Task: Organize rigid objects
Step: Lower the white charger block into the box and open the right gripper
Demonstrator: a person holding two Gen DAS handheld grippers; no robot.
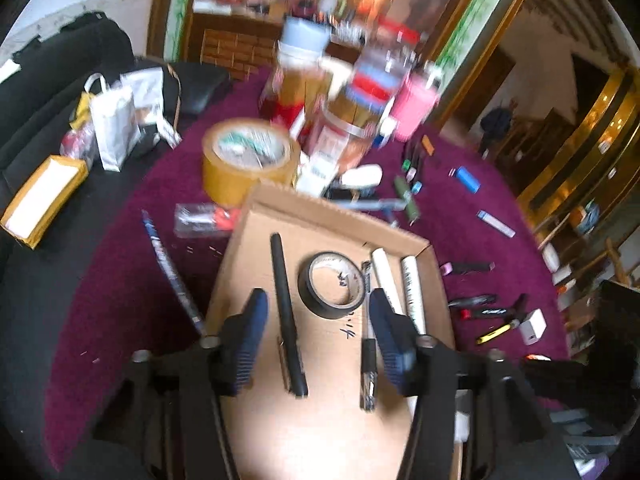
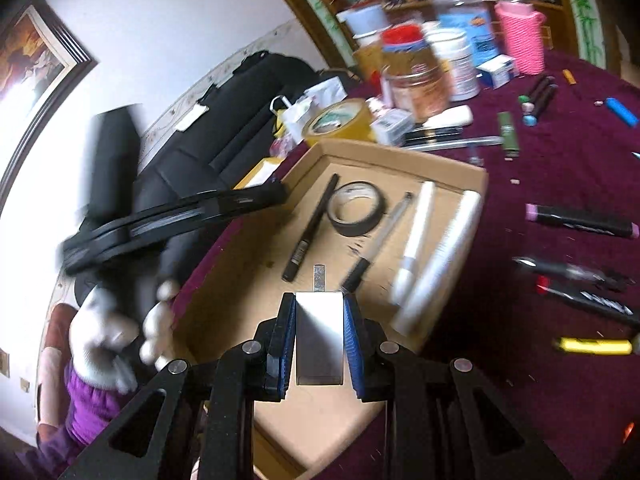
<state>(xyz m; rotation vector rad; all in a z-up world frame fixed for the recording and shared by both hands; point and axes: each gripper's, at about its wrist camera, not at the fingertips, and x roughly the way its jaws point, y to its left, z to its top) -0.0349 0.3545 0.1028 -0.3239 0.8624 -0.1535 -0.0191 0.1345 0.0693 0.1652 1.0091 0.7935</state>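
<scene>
In the left wrist view, my left gripper (image 1: 318, 300) hangs open over a shallow cardboard tray (image 1: 320, 208). A black pen (image 1: 286, 312) lies in the tray between the spread fingers, and neither pad touches it. Beside it are a black tape roll (image 1: 306, 288), a silver pen (image 1: 368, 360) and two white tubes (image 1: 412, 292). My right gripper (image 2: 319, 300) is shut on a white rectangular block (image 2: 320, 332) with a metal tab, held over the near part of the tray (image 2: 400, 156). From there I see the black pen (image 2: 316, 220) and tape roll (image 2: 356, 230).
Markers (image 2: 580, 220), a yellow cutter (image 2: 592, 346) and a blue lighter (image 1: 468, 178) lie loose on the purple cloth right of the tray. A brown packing-tape roll (image 1: 248, 160) and jars (image 1: 340, 92) crowd behind it. A gloved hand (image 2: 104, 340) is at the left.
</scene>
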